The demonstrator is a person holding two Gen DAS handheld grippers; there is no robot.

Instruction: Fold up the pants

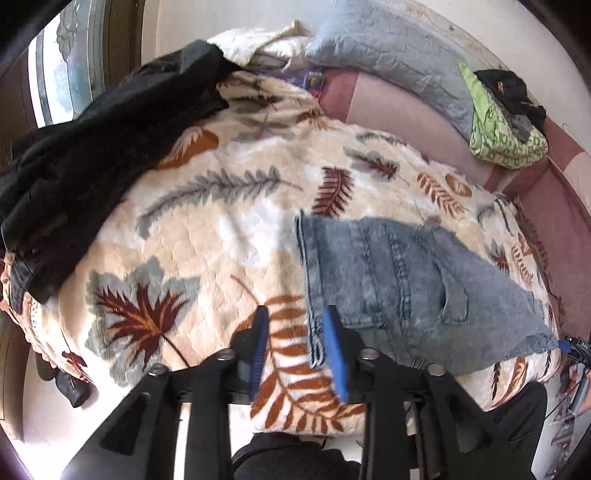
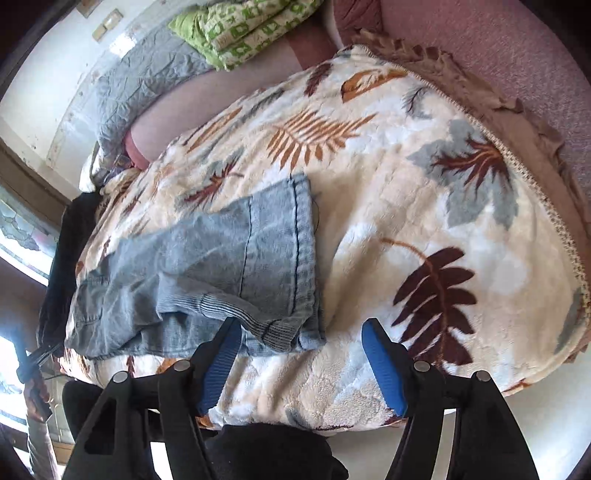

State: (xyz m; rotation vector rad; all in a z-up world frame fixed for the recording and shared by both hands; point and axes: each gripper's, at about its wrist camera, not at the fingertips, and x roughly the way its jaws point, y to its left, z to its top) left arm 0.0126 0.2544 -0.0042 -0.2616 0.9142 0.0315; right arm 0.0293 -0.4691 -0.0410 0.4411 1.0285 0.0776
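Folded blue denim pants (image 1: pixel 406 280) are seen lying on a leaf-print blanket (image 1: pixel 207 229) spread over the bed, toward its near edge. The left gripper (image 1: pixel 297 347) is held with fingers (image 1: pixel 334 350) parted, nothing gripped; the pants' seamed edge lies between them in view. The right gripper (image 2: pixel 301 363) is spread wide and empty just in front of the pants' ribbed hem corner (image 2: pixel 266 328). A black garment (image 1: pixel 92 155) is noted on the blanket's far-left side, a green patterned cloth (image 2: pixel 240 29) near the grey pillow (image 1: pixel 391 55).
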